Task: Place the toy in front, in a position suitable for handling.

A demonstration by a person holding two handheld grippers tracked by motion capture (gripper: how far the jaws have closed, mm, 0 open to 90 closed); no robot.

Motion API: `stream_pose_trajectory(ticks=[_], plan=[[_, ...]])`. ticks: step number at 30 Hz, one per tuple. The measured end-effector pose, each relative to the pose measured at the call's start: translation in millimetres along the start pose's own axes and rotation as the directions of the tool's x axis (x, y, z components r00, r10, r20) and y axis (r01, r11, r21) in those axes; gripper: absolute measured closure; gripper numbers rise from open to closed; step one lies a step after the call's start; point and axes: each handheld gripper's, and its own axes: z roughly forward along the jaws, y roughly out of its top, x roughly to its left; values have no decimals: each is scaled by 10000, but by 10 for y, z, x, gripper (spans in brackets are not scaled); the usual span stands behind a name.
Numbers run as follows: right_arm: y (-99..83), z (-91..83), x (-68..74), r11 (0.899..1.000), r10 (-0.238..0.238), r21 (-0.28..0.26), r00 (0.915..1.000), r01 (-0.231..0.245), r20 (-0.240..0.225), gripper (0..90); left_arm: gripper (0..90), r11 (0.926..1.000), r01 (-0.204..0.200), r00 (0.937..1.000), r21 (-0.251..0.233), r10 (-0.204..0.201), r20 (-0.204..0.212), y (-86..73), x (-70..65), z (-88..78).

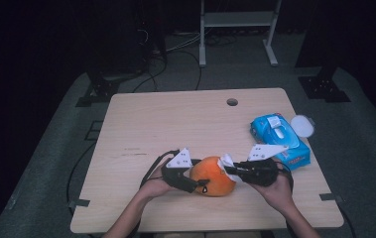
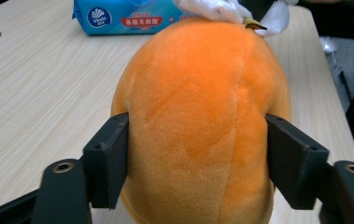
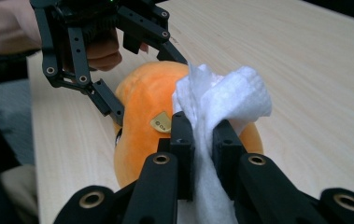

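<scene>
Jaws of my left gripper [image 2: 198, 158] hug the orange plush [image 2: 202, 116] near the table's [image 1: 175, 119] front edge; right gripper [image 3: 202, 140] pinches a white wipe [image 3: 230, 98] against it. Blue pack [image 1: 279, 139] behind has Chinese lettering.

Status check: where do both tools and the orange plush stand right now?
Left tool clamped on orange plush. Right tool shut on white wipe, wipe against plush top. Blue wipe pack off to the right, nothing blocking.
</scene>
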Motion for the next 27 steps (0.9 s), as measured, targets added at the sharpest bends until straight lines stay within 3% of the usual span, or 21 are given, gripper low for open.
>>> stream_pose_trajectory(ticks=[3,7,9,13,17,19,22,27], plan=[[1,9,-30,10000,20,25,9996,-20,266,810,314,9998,220,9997,34,-220,-63,-33,23,-3],[-69,-33,-135,9994,303,163,9976,-313,623,811,314,9999,115,9999,7,-115,-62,-32,21,-1],[-90,-53,-165,9984,555,93,9973,-560,481,810,313,10000,53,9999,41,-53,-101,-15,13,7],[4,-13,-82,9996,283,-94,9996,-283,50,811,310,9993,-338,9991,171,342,-232,54,-54,32],[211,104,103,9985,-467,-317,9966,447,-677,811,310,9975,-689,9973,160,693,-249,107,-128,58],[280,171,192,9954,-960,-94,9938,956,-566,811,310,9958,-864,9958,286,872,-276,120,-139,62],[305,227,236,9894,-1408,334,9898,1414,-199,811,309,9985,-535,9984,74,536,-199,71,-107,46],[235,132,161,9898,-1371,441,9900,1355,341,811,301,9996,2,10000,-273,-4,-37,37,-52,46]])
